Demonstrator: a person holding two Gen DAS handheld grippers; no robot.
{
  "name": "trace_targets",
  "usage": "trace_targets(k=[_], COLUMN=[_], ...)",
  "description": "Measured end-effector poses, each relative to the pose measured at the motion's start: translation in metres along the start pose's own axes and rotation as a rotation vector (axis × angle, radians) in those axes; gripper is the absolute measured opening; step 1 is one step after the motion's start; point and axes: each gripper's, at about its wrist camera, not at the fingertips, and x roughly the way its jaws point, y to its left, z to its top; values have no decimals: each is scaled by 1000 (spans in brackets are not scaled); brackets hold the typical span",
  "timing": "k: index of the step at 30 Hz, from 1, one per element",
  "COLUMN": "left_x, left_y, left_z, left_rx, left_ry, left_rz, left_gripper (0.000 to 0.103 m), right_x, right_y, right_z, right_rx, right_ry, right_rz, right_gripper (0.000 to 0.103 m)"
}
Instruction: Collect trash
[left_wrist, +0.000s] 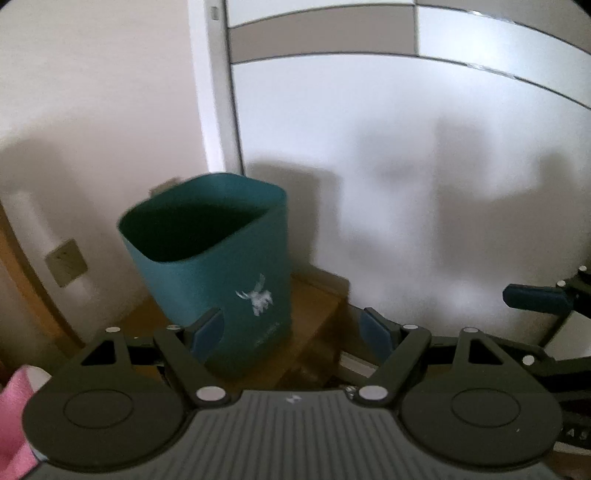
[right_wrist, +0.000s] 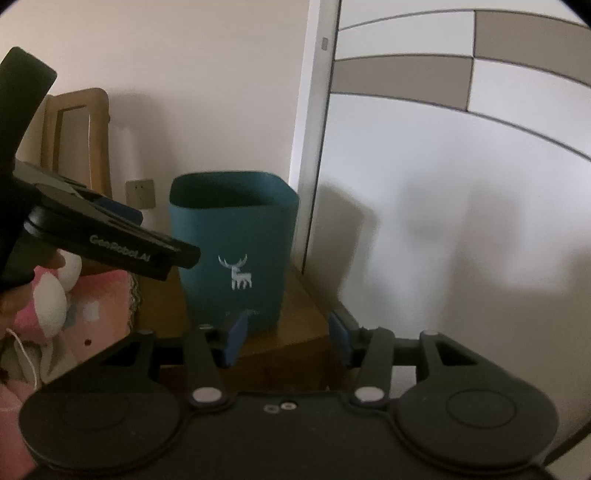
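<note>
A teal bin (left_wrist: 221, 273) with a white deer print stands upright on a brown wooden surface (left_wrist: 314, 317) in the corner. Its inside is dark, so I cannot see any contents. My left gripper (left_wrist: 291, 328) is open just in front of the bin's lower right side, with nothing between its blue pads (left_wrist: 208, 332). In the right wrist view the same bin (right_wrist: 236, 247) stands ahead. My right gripper (right_wrist: 288, 334) is open and empty near its base. The left gripper (right_wrist: 110, 240) shows at the left there. One finger of the right gripper (left_wrist: 535, 297) shows at the right edge of the left wrist view.
A white wall (right_wrist: 203, 92) and a white sliding door (right_wrist: 461, 203) with grey panels close off the corner behind the bin. A wall socket (right_wrist: 140, 194) and a wooden frame (right_wrist: 77, 140) sit left of it. Pink and white soft items (right_wrist: 74, 306) lie at the lower left.
</note>
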Motion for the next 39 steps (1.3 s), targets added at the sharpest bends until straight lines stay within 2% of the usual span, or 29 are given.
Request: trace_targets(k=[8,15,17,19,27,34,39], left_x=[18,56,73,91,189,273,333], left_y=[-21,-36,-41,-45,-56,-69,-77], left_z=[-37,-71,-81,-91,-135,-182,-224], left_rx=[-14,-23,-24,-30,-93,-85,-82], left_ry=[47,100,126,152,300,415,527], left_rz=[-43,-78,-94,-111,-112,-95,-90], left_gripper=[81,81,92,99,99,99,99], right_x=[-2,14,23,32,95,165,211], right_y=[-25,-46,-54,-62,-98,-126,-135], right_z=[-46,-92,-107,-122,-194,-261,-309], right_rx=[75,144,165,180,248,310,333], right_ry=[30,91,113,132,251,394,483], right_rz=[-3,-33,-43,-60,-89,-76,-52], right_gripper=[50,52,52,52,53,53,53])
